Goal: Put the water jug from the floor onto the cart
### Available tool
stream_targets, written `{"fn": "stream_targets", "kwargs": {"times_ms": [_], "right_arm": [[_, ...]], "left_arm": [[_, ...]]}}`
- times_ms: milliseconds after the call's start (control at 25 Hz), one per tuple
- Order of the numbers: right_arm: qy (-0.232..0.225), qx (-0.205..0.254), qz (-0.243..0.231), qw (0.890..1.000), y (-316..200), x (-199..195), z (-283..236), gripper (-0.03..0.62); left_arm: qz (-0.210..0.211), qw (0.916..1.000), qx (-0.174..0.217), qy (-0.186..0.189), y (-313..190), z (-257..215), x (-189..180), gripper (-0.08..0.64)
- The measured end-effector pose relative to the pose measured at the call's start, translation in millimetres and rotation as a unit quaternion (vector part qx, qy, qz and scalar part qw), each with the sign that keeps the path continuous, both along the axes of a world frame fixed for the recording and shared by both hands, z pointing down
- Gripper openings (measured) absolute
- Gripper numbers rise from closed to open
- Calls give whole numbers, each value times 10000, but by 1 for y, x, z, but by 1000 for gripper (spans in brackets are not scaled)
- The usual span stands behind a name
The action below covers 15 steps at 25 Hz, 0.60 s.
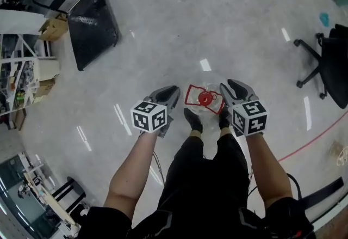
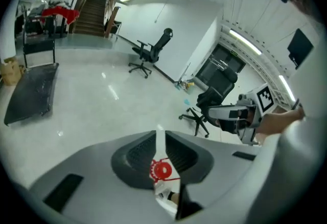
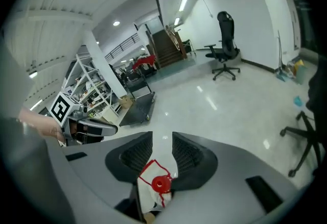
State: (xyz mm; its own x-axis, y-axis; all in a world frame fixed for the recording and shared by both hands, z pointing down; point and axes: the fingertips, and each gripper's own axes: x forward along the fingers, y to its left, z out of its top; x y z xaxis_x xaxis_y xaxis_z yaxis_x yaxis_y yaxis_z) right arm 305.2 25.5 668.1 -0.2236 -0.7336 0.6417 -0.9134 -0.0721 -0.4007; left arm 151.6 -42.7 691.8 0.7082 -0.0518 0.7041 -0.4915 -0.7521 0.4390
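- Head view: the water jug (image 1: 204, 98) stands on the floor (image 1: 217, 25) between the left claw (image 1: 171, 92) and the right claw (image 1: 230, 89), untouched. Close in evenly from both sides.
- Left gripper view: the jaws are a slit apart and empty; widen them first.
- Right gripper view: the jaws are spread and empty, with the red cap (image 3: 161, 183) below.
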Motion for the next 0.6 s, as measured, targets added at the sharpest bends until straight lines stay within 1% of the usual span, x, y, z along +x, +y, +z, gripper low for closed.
{"fn": "stream_targets", "kwargs": {"times_ms": [40, 80, 160, 200, 280, 360, 440, 520, 600], "right_arm": [[-110, -169, 58, 9998, 4, -2, 22, 106], [-193, -344, 91, 9992, 10, -3, 44, 117], [-252, -679, 127, 9973, 29, -4, 83, 130], [-260, -813, 173, 9962, 39, -3, 100, 132], [-383, -1042, 374, 9931, 55, 0, 132, 140], [-596, -1263, 558, 9886, 68, -3, 159, 166], [-734, -1459, 597, 9848, 82, -13, 182, 178], [-913, -1586, 640, 9810, 91, -26, 198, 184], [-1081, -1662, 674, 9778, 93, -33, 209, 184]], "left_arm": [[54, 9998, -151, -99, 2, 19, 0, 50], [106, 9993, -278, -208, 5, 37, 0, 71], [285, 9974, -461, -483, 17, 74, -1, 141], [386, 9960, -526, -612, 23, 90, -2, 154], [498, 9939, -642, -743, 29, 117, -2, 155], [545, 9921, -777, -820, 35, 143, -3, 155], [608, 9892, -887, -994, 44, 169, -9, 155], [704, 9861, -901, -1209, 51, 189, -17, 155], [744, 9840, -967, -1298, 56, 204, -17, 155]]}}
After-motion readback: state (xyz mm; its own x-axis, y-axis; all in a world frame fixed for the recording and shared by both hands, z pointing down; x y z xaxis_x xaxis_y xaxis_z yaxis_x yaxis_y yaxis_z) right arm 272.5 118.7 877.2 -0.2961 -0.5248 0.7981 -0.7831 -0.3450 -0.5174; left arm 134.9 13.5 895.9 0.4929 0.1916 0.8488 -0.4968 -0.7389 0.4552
